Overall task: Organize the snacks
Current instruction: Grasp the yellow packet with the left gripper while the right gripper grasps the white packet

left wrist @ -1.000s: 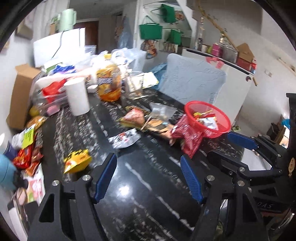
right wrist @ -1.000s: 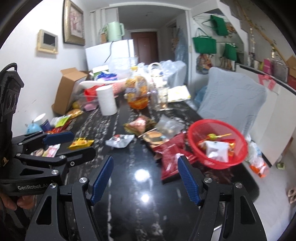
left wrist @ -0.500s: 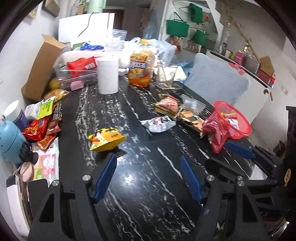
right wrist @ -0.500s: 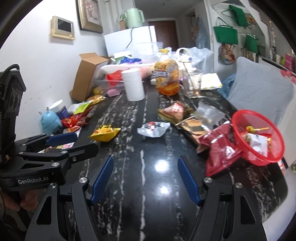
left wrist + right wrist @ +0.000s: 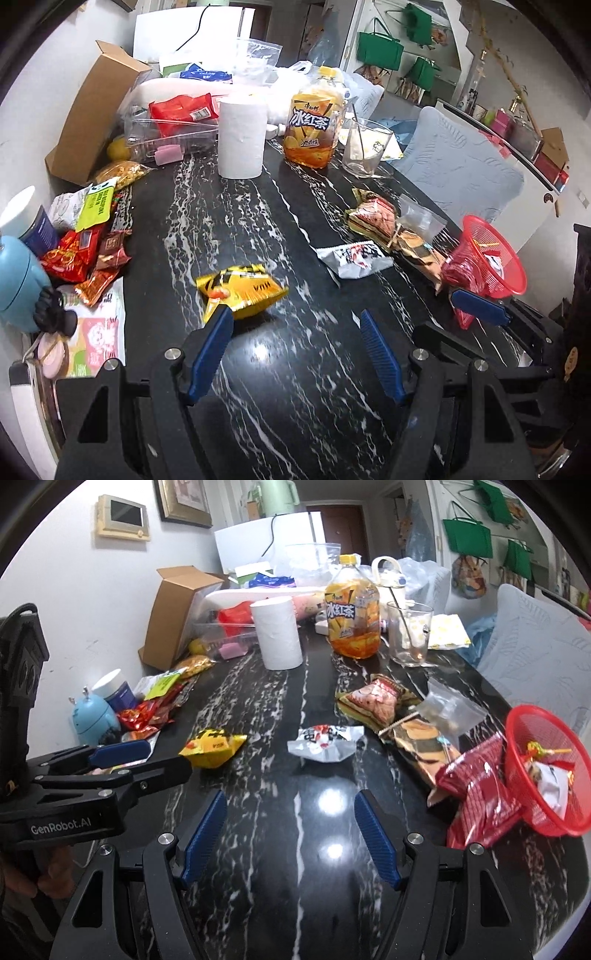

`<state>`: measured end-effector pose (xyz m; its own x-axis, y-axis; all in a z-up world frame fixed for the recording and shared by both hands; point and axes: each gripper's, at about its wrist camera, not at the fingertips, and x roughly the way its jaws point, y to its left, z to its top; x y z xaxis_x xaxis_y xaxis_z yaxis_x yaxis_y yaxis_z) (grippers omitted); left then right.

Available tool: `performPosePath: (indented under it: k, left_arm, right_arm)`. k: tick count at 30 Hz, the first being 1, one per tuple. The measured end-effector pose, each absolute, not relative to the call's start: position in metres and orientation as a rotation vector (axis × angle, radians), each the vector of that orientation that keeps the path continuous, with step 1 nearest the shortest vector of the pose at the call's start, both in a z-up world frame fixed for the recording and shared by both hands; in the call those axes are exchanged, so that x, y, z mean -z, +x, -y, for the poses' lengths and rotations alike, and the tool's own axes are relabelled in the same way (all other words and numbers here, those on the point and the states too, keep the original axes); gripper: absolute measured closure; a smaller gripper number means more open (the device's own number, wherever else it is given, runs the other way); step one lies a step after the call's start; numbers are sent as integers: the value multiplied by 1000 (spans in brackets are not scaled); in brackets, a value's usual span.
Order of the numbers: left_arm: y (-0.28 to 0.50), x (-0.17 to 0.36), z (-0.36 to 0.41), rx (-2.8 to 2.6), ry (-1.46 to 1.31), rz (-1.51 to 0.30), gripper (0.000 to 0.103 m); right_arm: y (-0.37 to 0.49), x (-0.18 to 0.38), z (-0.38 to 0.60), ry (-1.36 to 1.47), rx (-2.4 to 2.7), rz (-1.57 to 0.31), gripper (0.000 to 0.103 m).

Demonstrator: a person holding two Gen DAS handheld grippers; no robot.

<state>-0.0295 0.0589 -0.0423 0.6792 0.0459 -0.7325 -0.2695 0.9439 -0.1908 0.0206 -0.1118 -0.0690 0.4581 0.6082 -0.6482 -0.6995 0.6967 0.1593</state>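
A yellow snack packet (image 5: pixel 240 291) lies on the black marble table (image 5: pixel 229 206), just ahead of my open, empty left gripper (image 5: pixel 295 321); it also shows in the right wrist view (image 5: pixel 212 747). A white packet (image 5: pixel 354 258) (image 5: pixel 325 744) lies to its right. A red mesh basket (image 5: pixel 487 254) (image 5: pixel 546 768) with a few snacks stands at the right edge, with red packets (image 5: pixel 476 794) leaning against it. My right gripper (image 5: pixel 290 805) is open and empty over bare table. The left gripper (image 5: pixel 122 757) shows at the left of the right wrist view.
Several snack packets (image 5: pixel 88 251) pile at the left edge beside a blue gadget (image 5: pixel 92 720). At the back stand a paper roll (image 5: pixel 242 136), an iced tea bottle (image 5: pixel 314 125), a glass (image 5: pixel 365 147), a clear tray (image 5: pixel 170 136) and a cardboard box (image 5: pixel 92 110). More packets (image 5: pixel 380 701) lie mid-right.
Both grippers have swung left and pulled back; the yellow packet now lies right in front of the left gripper. The basket has shifted toward the right edge of both views. Jaws stay open.
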Motion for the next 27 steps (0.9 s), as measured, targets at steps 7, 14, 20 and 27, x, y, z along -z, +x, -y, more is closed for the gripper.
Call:
performPosePath:
  k: [7, 14, 20, 27]
  left_arm:
    - [-3, 51, -74, -172, -299, -846, 33]
    - [20, 71, -93, -150, -337, -912, 33]
    - [33, 80, -108, -178, -330, -930, 33]
    - [41, 99, -125, -194, -381, -985, 33]
  right_arm:
    - [45, 73, 98, -130, -801, -776, 31]
    - [69, 81, 79, -141, -792, -838, 31]
    - [88, 87, 62, -163, -794, -868, 21]
    - [108, 96, 43, -190, -792, -883, 21]
